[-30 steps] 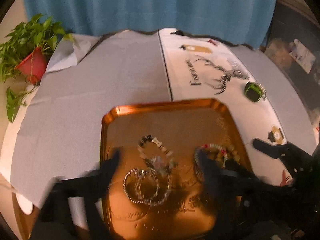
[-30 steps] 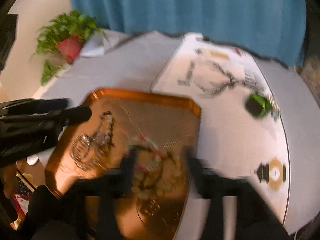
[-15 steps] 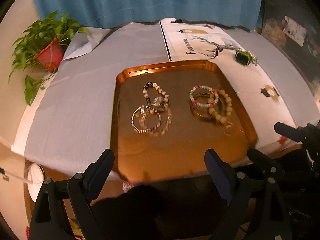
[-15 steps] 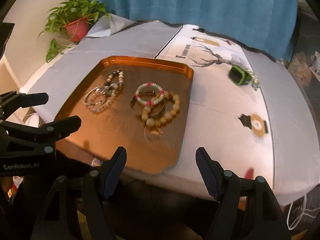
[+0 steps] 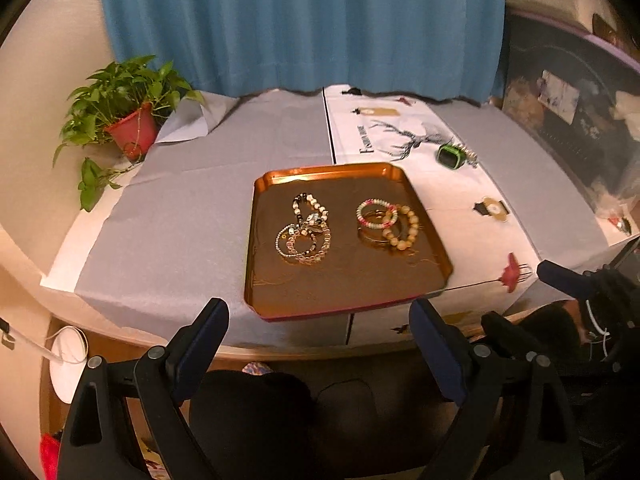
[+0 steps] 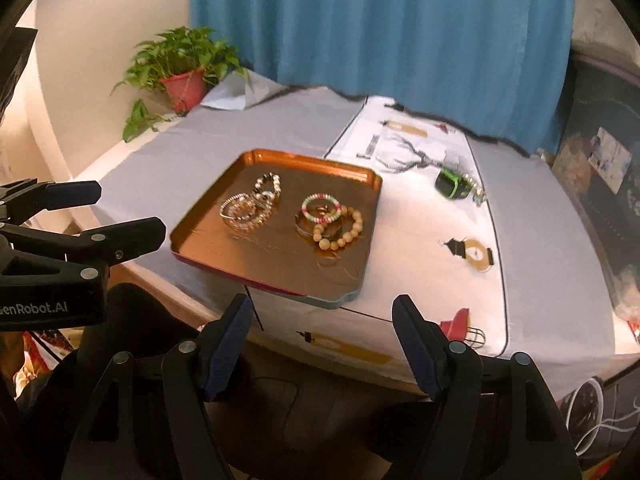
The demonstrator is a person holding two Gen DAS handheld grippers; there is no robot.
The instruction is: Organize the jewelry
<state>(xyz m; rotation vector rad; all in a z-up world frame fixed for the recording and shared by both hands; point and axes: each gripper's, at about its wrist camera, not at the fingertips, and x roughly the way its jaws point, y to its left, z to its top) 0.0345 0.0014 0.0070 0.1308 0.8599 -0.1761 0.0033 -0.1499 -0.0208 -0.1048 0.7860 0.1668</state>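
Note:
A copper tray (image 5: 344, 298) (image 6: 208, 220) lies near the table's front edge. On its left part sits a tangle of silver and crystal bracelets (image 5: 304, 236) (image 6: 248, 204). On its right part lie a pink, white and green beaded bracelet (image 5: 376, 214) (image 6: 321, 208) and a tan wooden-bead bracelet (image 5: 402, 228) (image 6: 340, 232). My left gripper (image 5: 316, 332) hangs open and empty in front of the table edge. My right gripper (image 6: 322, 328) is also open and empty, below the tray's near corner. The left gripper's fingers (image 6: 120, 236) show at the left of the right wrist view.
A green watch (image 5: 452, 156) (image 6: 450, 184) lies on the white printed cloth behind the tray on the right. A potted plant (image 5: 128, 120) (image 6: 184, 76) stands at the back left corner. A blue curtain (image 5: 300, 20) hangs behind the table.
Both grippers have pulled back and up from over the tray to beyond the table's front edge. The jewelry stays on the tray.

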